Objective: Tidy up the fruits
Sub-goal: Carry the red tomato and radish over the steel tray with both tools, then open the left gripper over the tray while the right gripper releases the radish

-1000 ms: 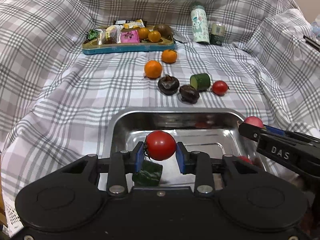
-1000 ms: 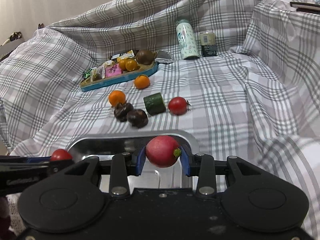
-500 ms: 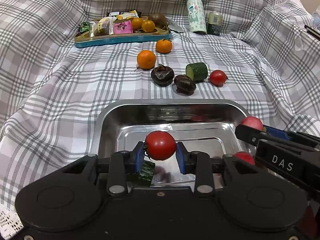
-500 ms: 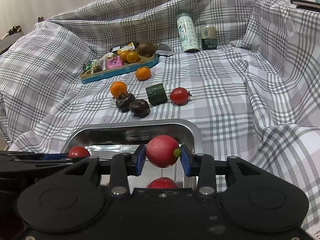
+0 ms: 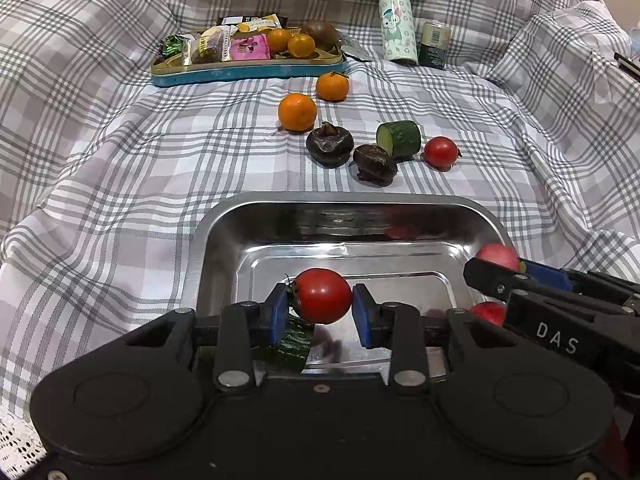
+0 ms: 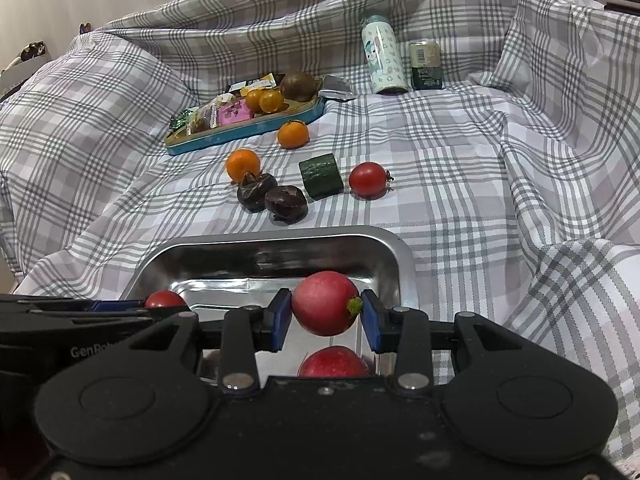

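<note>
Left tool clamped on a tomato, right tool clamped on a radish; both hung over the steel tray, near its front edge.

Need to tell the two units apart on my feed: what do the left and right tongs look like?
Both look alike: matte black bodies with two round housings, silver screws and blue pads on black fingers. The left tongs show partial white lettering "GenRob" on the side in the right wrist view. The right tongs carry white "DAS" lettering, seen in the left wrist view. No cables or sleeves show.
</note>
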`<state>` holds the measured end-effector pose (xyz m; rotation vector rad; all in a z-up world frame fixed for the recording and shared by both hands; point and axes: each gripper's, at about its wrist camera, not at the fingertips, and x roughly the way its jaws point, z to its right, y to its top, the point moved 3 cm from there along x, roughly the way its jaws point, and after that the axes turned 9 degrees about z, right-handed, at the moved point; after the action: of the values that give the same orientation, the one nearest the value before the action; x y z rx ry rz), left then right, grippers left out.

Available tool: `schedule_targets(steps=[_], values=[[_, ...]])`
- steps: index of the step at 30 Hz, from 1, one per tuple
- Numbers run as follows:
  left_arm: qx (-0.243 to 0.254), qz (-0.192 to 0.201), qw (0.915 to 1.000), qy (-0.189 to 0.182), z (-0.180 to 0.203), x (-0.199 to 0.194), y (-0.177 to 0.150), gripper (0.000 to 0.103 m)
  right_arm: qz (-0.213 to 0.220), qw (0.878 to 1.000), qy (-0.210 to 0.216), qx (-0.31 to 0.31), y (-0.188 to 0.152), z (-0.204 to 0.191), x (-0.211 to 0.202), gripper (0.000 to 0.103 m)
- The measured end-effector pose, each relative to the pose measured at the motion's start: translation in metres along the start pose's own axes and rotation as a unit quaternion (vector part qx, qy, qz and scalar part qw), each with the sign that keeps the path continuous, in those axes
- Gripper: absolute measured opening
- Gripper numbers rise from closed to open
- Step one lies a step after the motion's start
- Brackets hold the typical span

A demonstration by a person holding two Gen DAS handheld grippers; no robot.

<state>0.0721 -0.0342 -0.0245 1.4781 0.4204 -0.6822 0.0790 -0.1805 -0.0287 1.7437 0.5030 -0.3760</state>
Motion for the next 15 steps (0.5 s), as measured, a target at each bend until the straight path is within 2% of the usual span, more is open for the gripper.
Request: schedule_targets(steps=[15], values=[[-0.004,0.013,0.9999,0.003,-0.0014,-0.0038,0.0008,0.043,0.011,1.0,0.008,-0.006,-0.0012,-0.0055,-0.0061,0.04]])
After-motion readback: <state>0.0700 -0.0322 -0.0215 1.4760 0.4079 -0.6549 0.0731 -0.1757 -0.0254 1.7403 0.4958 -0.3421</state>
